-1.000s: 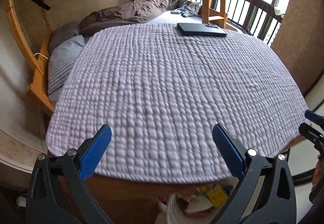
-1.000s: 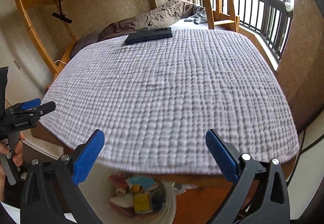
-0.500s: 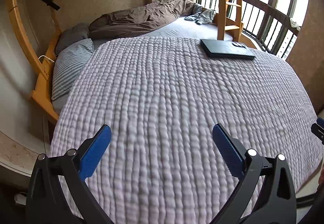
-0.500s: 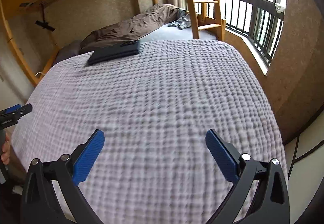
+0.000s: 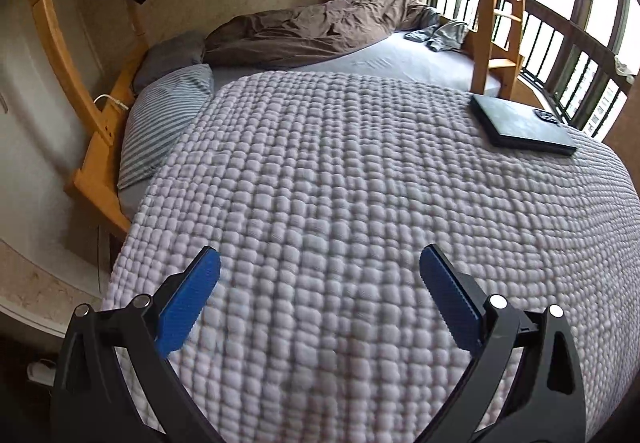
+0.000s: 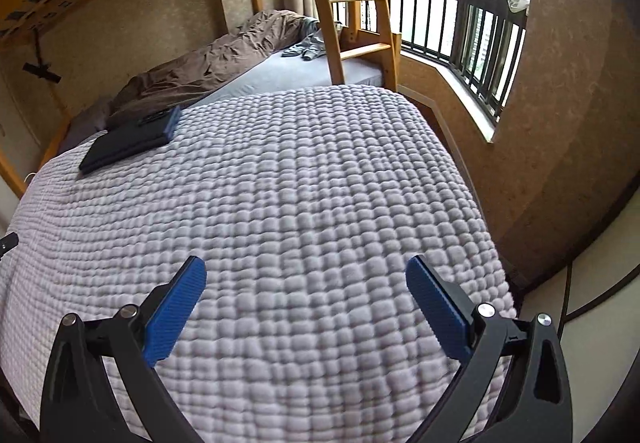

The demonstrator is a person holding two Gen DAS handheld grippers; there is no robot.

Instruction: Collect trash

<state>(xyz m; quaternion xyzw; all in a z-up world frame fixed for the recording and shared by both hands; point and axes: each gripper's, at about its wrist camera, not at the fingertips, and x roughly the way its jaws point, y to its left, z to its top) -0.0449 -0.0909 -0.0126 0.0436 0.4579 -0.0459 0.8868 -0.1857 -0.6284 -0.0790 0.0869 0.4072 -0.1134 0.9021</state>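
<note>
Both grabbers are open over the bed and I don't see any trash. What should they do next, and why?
Probably sweep both views along the bed edges. The left gripper and right gripper are open and empty, and the quilt holds only a dark laptop, which isn't trash.

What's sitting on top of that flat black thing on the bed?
A small dark gadget lies on the flat black case, near one corner. It's too small to name. Whatever is under the case is hidden; only the bumpy blanket shows around it.
</note>
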